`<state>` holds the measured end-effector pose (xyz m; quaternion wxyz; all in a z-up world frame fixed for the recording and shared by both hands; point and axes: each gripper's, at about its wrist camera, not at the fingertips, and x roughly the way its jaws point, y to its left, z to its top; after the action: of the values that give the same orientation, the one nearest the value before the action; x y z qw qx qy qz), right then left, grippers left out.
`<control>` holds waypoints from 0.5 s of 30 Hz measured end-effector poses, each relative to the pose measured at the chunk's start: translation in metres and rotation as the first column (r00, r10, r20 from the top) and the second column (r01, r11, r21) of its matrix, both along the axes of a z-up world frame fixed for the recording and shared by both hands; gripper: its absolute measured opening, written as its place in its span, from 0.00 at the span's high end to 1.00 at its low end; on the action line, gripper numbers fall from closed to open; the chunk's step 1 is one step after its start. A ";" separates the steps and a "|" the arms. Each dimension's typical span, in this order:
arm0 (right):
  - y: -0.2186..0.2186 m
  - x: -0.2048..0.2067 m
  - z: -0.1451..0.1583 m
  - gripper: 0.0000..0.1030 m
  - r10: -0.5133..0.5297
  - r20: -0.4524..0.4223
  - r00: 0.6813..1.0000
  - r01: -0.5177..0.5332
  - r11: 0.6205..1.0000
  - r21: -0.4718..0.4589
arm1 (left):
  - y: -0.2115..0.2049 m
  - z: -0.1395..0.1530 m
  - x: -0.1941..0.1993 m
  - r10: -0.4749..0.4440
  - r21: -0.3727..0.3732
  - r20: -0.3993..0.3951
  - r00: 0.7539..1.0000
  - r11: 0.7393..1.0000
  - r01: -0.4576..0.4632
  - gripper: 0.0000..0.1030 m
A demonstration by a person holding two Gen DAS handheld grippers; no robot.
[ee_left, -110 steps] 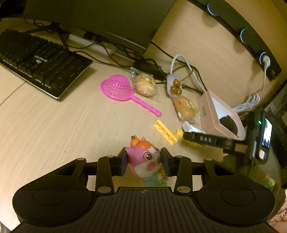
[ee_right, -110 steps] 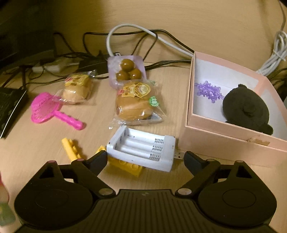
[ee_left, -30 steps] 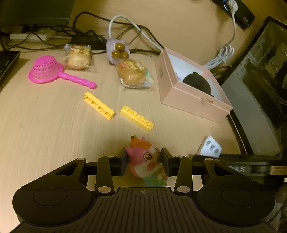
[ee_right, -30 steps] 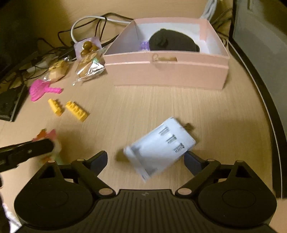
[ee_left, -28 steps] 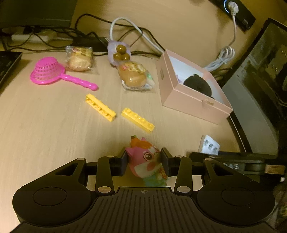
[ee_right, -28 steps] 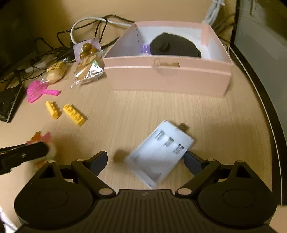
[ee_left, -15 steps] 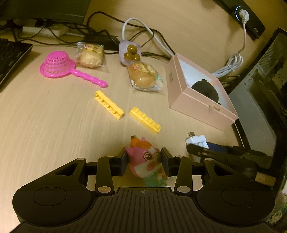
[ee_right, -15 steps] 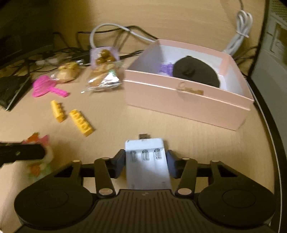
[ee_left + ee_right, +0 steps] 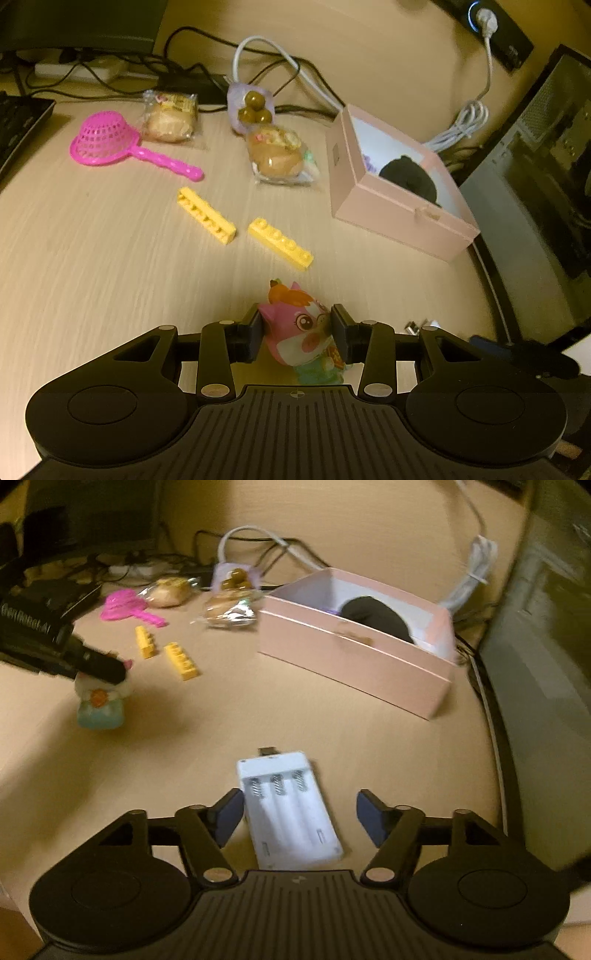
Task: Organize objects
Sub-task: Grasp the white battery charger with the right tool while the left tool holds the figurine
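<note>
My left gripper (image 9: 297,334) is clamped on the pink toy figure (image 9: 301,330), with one pad pressed on each side of its head. In the right wrist view I see the same toy (image 9: 99,698) hanging under the black fingers, above the wooden desk (image 9: 221,716) and well to the left of the pink box (image 9: 354,657). My right gripper (image 9: 299,812) has its fingers apart, and the white battery charger (image 9: 290,812) lies flat on the desk between them. The left finger is just beside the charger edge; I cannot tell if it touches. The right finger is clearly apart from it. The charger is in front of the pink box, near my side of the desk.

The pink box is open, and inside I see a black round object (image 9: 408,177) and a bit of something purple (image 9: 367,162). To the left of the box lie two yellow bricks (image 9: 279,243), apart from each other. Just beside the box on its left side is a wrapped bun (image 9: 279,158), and behind it a small pack of brown balls (image 9: 253,107). Farther left of the box there is another wrapped bun (image 9: 170,118) and a pink toy strainer (image 9: 107,142). Behind the box a white cable (image 9: 460,127) lies in a bundle.
</note>
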<state>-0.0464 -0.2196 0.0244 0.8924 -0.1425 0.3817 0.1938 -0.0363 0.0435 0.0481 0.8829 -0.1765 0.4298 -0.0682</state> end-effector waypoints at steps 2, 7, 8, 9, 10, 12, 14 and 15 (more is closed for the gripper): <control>-0.006 0.002 0.002 0.32 -0.022 -0.013 1.000 0.022 0.999 0.027 | -0.003 -0.003 0.001 -0.012 0.003 -0.017 1.000 1.000 0.012 0.58; -0.008 0.007 -0.002 0.25 -0.038 -0.030 0.999 0.040 0.998 0.056 | -0.011 -0.005 0.001 -0.048 0.013 -0.027 0.998 0.999 0.049 0.58; -0.007 0.009 -0.004 0.23 -0.038 -0.035 0.999 0.040 0.998 0.057 | -0.012 -0.005 0.000 -0.055 0.016 -0.025 0.998 0.998 0.056 0.58; -0.007 0.010 -0.006 0.23 -0.038 -0.044 0.998 0.041 0.998 0.057 | -0.013 -0.004 0.000 -0.059 0.020 -0.024 0.998 0.998 0.060 0.58; -0.006 0.011 -0.008 0.23 -0.041 -0.056 0.998 0.044 0.997 0.057 | -0.013 -0.003 -0.001 -0.061 0.021 -0.024 0.998 0.998 0.061 0.58; -0.005 0.013 -0.013 0.23 -0.050 -0.094 0.994 0.056 0.996 0.064 | -0.012 -0.003 -0.001 -0.060 0.025 -0.026 0.998 0.998 0.061 0.58; -0.002 0.011 -0.014 0.21 -0.048 -0.125 0.991 0.060 0.994 0.090 | -0.011 -0.003 -0.003 -0.060 0.035 -0.030 0.998 0.998 0.061 0.58; 0.002 0.009 -0.014 0.21 -0.035 -0.131 0.991 0.048 0.994 0.097 | -0.010 -0.002 -0.003 -0.060 0.040 -0.030 0.998 0.997 0.061 0.58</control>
<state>-0.0374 -0.2180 0.0099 0.8756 -0.0767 0.4315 0.2032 -0.0392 0.0330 0.0460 0.8775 -0.1462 0.4491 -0.0834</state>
